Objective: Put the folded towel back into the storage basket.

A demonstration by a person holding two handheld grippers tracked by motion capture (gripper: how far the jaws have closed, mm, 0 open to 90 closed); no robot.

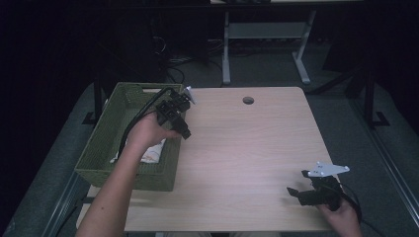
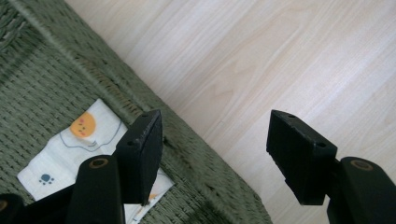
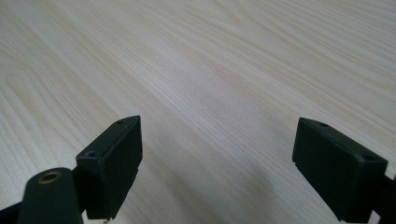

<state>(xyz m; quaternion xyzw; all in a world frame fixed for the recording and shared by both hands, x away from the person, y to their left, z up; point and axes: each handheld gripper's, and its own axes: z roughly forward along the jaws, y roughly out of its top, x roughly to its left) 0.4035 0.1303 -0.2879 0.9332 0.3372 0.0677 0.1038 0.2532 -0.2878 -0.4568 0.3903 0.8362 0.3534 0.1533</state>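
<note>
A green woven basket [image 1: 101, 143] stands at the table's left side, with a white printed cloth [image 1: 150, 152] lying flat on its floor. My left gripper [image 1: 184, 130] hovers over the basket's right rim, open and empty. In the left gripper view its jaws straddle the basket's rim [image 2: 140, 100], and the cloth [image 2: 77, 149] with an orange cartoon face and a blue paw print lies below the left jaw. My right gripper [image 1: 295, 192] rests low near the table's front right corner, open, with nothing between its jaws; bare wood [image 3: 210, 116] lies beneath it.
The light wooden table [image 1: 247, 148] has a round cable hole [image 1: 248, 100] near its far edge. Desk legs and cables stand on the dark floor beyond the table. A black cable [image 1: 141, 116] trails from the left gripper across the basket.
</note>
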